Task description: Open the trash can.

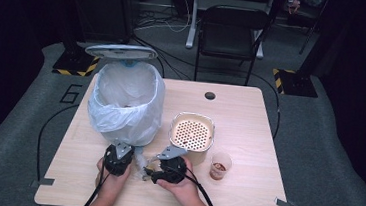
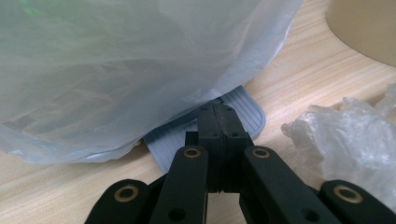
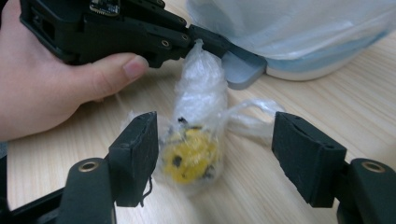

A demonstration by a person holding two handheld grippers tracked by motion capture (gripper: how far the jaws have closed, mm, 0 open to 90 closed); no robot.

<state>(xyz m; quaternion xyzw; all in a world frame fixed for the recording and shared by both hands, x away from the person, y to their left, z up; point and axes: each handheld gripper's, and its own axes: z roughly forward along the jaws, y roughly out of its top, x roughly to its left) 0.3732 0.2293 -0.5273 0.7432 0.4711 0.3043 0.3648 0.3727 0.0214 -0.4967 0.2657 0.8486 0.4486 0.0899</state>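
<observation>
Beside the white-bagged pedal bin (image 1: 126,105), the left claw (image 2: 217,122) presses clenched on its grey pedal (image 2: 243,114), mostly bag-hidden, while the right claw (image 3: 219,154) gapes released around one clear bag with blurry yellow contents (image 3: 191,156).

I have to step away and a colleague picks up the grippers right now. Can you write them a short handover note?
Left gripper: jaws shut, pressing on the bin's grey foot pedal; the bin lid stands open.
Right gripper: open, jaws either side of a small plastic bag of yellow scraps lying on the table; not gripped yet.
Bin with liner at table's left; strainer tub and a small cup to its right.
Likely left: close on the bag, drop it in the bin, release the pedal.
</observation>
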